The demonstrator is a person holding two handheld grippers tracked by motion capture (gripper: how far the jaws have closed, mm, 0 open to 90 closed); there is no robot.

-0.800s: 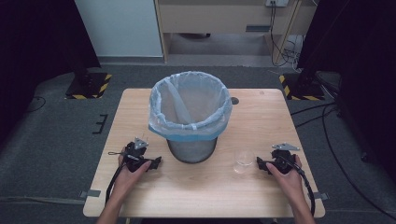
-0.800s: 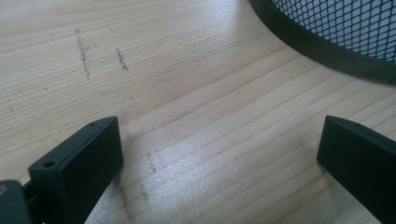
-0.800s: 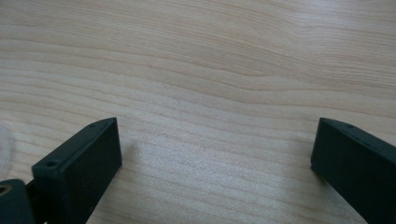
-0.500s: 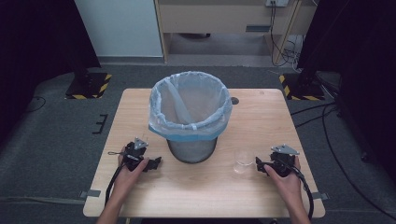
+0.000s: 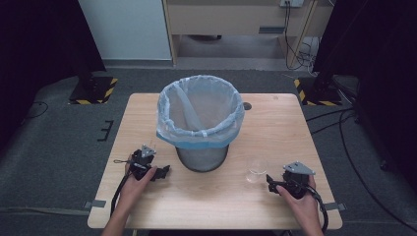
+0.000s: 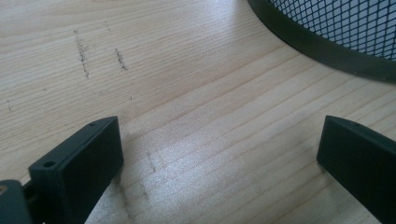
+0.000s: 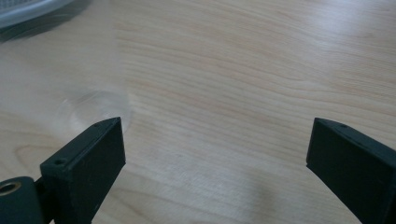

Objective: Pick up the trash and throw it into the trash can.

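A black mesh bin (image 5: 201,156) lined with a pale blue-white bag (image 5: 200,105) stands at the middle of the wooden table (image 5: 275,128). To its right, near the front, a clear plastic cup (image 5: 256,171) sits on the table. My left gripper (image 5: 162,172) rests left of the bin's base, open, with bare wood between its jaws (image 6: 219,140); the bin's rim (image 6: 322,46) curves just ahead. My right gripper (image 5: 270,182) lies just right of the cup, also open (image 7: 217,144) and holding nothing. The cup (image 7: 91,107) shows blurred beside its left finger (image 7: 88,163).
Grey carpet surrounds the table. Beyond the far edge stand a wooden cabinet (image 5: 236,19) and black stands with yellow-striped bases (image 5: 93,91). Cables trail on the floor at the right (image 5: 339,123). A small hole (image 5: 247,105) marks the tabletop behind the bin.
My right gripper has drifted a little toward the table's near edge, staying beside the cup. The left gripper has barely moved.
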